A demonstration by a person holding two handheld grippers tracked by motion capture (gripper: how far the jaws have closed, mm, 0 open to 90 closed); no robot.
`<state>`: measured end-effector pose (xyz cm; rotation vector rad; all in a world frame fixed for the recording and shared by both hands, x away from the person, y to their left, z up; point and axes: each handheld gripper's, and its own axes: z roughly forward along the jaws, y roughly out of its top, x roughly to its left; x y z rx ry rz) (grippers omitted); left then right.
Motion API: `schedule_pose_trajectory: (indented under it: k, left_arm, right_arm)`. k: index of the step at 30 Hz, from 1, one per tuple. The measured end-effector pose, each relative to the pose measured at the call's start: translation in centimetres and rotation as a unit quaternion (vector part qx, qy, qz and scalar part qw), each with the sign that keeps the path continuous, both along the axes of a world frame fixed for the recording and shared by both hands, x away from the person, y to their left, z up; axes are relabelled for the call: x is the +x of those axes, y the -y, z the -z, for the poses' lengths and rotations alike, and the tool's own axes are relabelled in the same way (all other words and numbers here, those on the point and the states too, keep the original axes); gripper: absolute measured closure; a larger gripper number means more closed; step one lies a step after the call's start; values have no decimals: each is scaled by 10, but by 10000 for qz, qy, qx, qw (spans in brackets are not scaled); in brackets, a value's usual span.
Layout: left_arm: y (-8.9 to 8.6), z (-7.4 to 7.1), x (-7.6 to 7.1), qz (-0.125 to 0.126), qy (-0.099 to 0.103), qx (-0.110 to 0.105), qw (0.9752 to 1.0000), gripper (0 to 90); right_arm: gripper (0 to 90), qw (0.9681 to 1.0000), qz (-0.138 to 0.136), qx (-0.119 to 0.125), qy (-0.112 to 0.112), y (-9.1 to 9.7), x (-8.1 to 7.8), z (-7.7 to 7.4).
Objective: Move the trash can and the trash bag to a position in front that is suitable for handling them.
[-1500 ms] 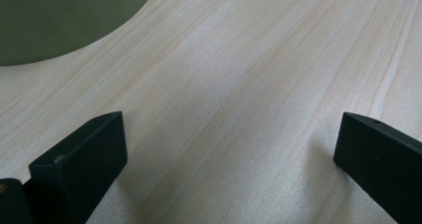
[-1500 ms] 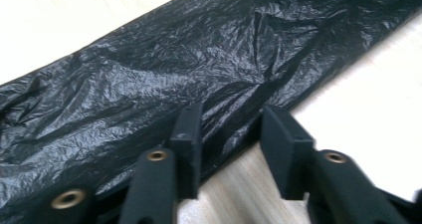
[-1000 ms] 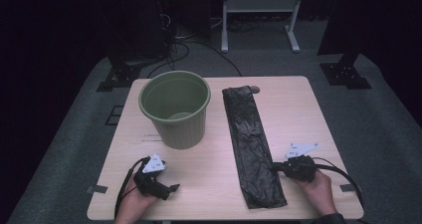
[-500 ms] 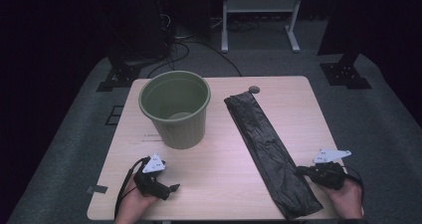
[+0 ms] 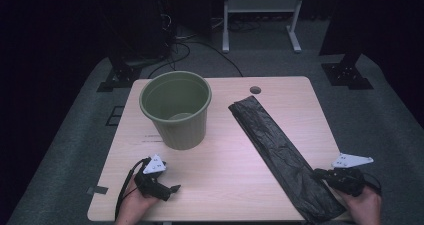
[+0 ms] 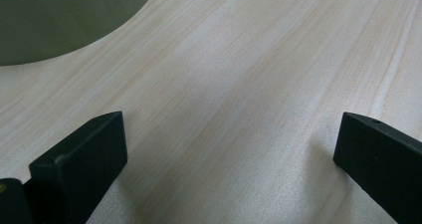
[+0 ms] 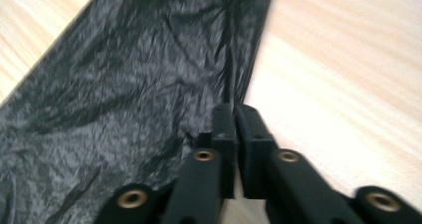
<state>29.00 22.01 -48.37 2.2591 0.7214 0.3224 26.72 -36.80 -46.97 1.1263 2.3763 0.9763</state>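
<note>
A long black plastic bag (image 5: 282,152) lies flat on the light wooden counter (image 5: 230,185), running at a slant from near the small round hole (image 5: 255,90) at the far side down to the near right corner. The right tongs (image 5: 320,174) sit at the bag's near end, held by the person's right hand (image 5: 362,205). In the right gripper view the 2 jaws stand almost together, with only a thin slit between them, and they have just been opening a little; their tips rest at the edge of the crinkled bag (image 7: 124,84), and whether any film is pinched between them cannot be told.

The left tongs (image 5: 172,189) lie low over the near left part of the counter, in the left hand (image 5: 132,207). Their jaws stand wide apart with only bare wood (image 6: 239,94) between them. A green bucket (image 5: 176,107) stands upright just beyond them, well apart from the bag.
</note>
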Motion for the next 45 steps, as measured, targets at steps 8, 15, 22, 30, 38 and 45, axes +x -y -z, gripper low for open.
schedule_pose_trajectory:
  k: [8, 15, 22, 30, 38, 45]
  left_arm:
    - [0, 0, 0, 0, 1, 1, 10000, 0]
    - [0, 0, 0, 0, -1, 0, 10000, 0]
    - [0, 0, 0, -2, 1, 0, 10000, 0]
    - [0, 0, 0, -4, 2, 0, 10000, 0]
    - [1, 0, -1, -1, -3, -1, 10000, 0]
    - [4, -2, -2, -57, -104, -47, 9999, 0]
  right_arm:
    - [513, 9996, 12, 227, 141, -24, 6, -10]
    - [162, 9993, 215, 262, 146, -45, 17, -10]
    - [97, 9983, 68, 578, 87, -66, 29, -2]
    - [97, 9998, 41, 179, 118, -84, 42, 11]
    - [97, 9998, 28, 183, 83, -84, 43, 17]
    - [97, 9998, 27, 183, 82, -84, 43, 17]
